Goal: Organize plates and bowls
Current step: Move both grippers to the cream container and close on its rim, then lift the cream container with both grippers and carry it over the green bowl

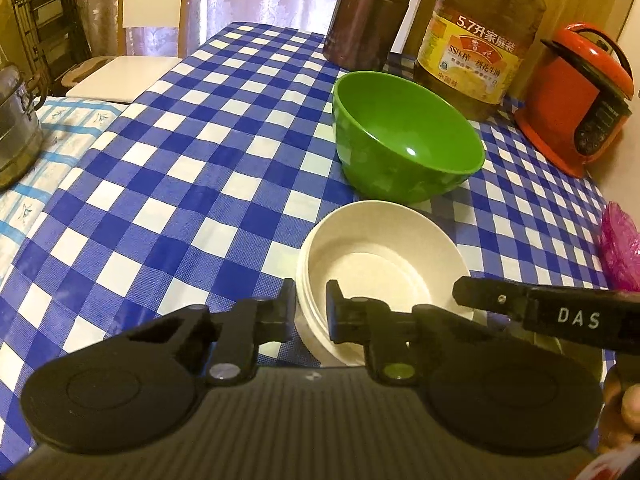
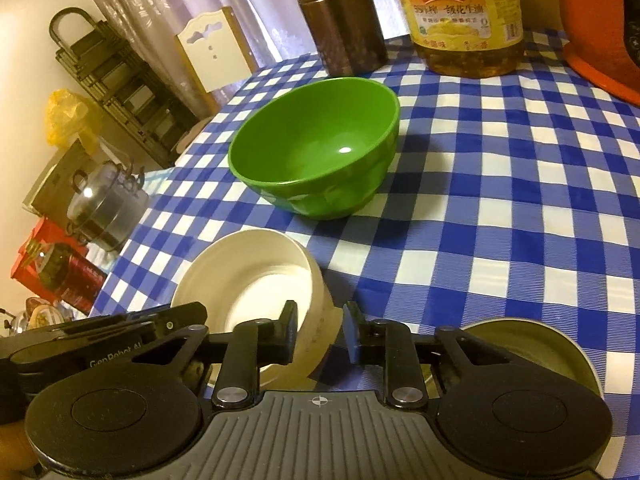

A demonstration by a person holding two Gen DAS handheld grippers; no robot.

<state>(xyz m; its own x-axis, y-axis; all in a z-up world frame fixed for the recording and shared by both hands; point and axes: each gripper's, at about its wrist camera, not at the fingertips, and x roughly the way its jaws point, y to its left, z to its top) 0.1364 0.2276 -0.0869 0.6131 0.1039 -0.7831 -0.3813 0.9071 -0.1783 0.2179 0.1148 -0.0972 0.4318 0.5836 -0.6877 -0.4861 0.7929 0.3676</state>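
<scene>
A stack of cream bowls (image 1: pixel 384 264) stands on the blue checked tablecloth (image 1: pixel 192 168). My left gripper (image 1: pixel 311 312) straddles the stack's near left rim, one finger outside and one inside, closed on the wall. My right gripper (image 2: pixel 320 336) straddles the stack's right wall (image 2: pixel 316 320) with a small gap to the outer finger; its finger also shows in the left wrist view (image 1: pixel 520 308). A green bowl (image 1: pixel 404 136) stands just behind the stack; it also shows in the right wrist view (image 2: pixel 320 152). A metal plate or dish (image 2: pixel 540 348) lies under the right gripper's right side.
A large oil bottle (image 1: pixel 476 40), a brown canister (image 1: pixel 368 16) and an orange rice cooker (image 1: pixel 576 96) stand at the back. A metal pot (image 1: pixel 16 120) sits at the left, a pink bag (image 1: pixel 622 248) at the right edge, a chair (image 1: pixel 132 40) behind.
</scene>
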